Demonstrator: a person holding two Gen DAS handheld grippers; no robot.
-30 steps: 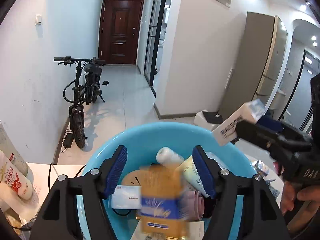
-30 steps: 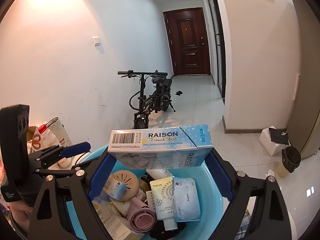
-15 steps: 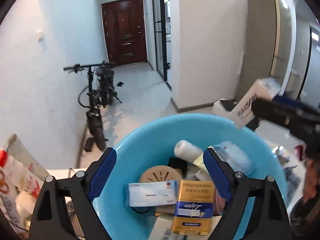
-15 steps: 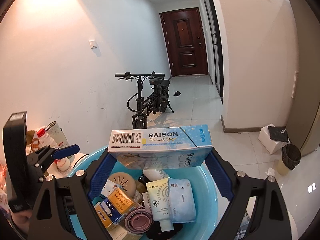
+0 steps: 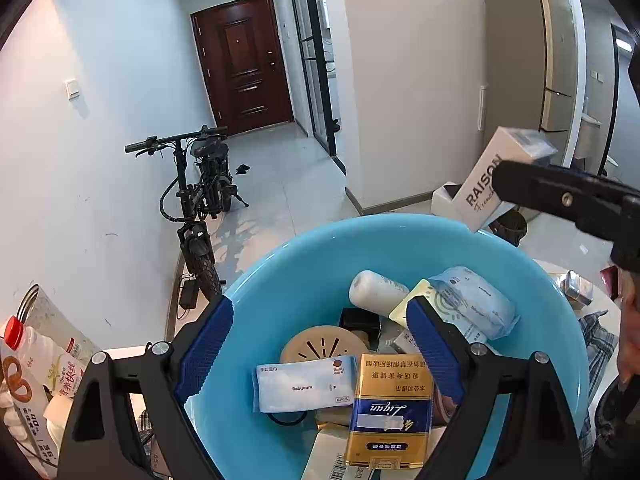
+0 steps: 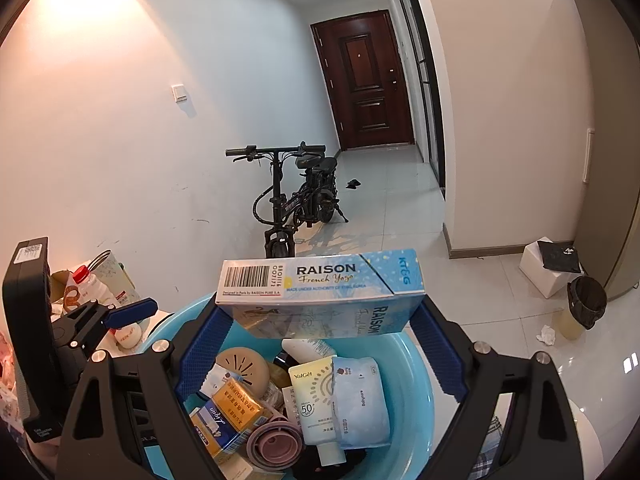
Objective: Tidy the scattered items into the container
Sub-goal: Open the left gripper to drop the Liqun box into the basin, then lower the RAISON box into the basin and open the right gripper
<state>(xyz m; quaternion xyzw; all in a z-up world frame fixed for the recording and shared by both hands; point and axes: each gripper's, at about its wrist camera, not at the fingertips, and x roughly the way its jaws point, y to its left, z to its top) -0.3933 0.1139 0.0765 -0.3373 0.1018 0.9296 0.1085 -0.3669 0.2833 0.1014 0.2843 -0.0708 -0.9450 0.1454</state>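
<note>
A light blue basin [image 5: 304,280] holds several items: a gold box [image 5: 390,412], a wipes packet [image 5: 304,388], a sunscreen tube [image 6: 318,400], a beige round disc [image 6: 242,370]. My left gripper [image 5: 318,346] is open and empty above the basin's near side. My right gripper [image 6: 320,320] is shut on a white and blue RAISON carton [image 6: 320,292], held level above the basin [image 6: 416,368]. The carton also shows at the right in the left wrist view [image 5: 496,180], and the left gripper at the left in the right wrist view [image 6: 120,316].
A bottle with a red cap [image 5: 24,368] and a snack packet [image 5: 64,344] stand left of the basin. A black bicycle [image 6: 298,196] leans by the wall on the tiled floor. A white box [image 6: 548,264] and a dark bin [image 6: 586,306] sit on the floor at right.
The gold box has dropped from my left gripper into the basin and my left gripper has opened wider and drawn back. The right gripper still holds the carton over the basin.
</note>
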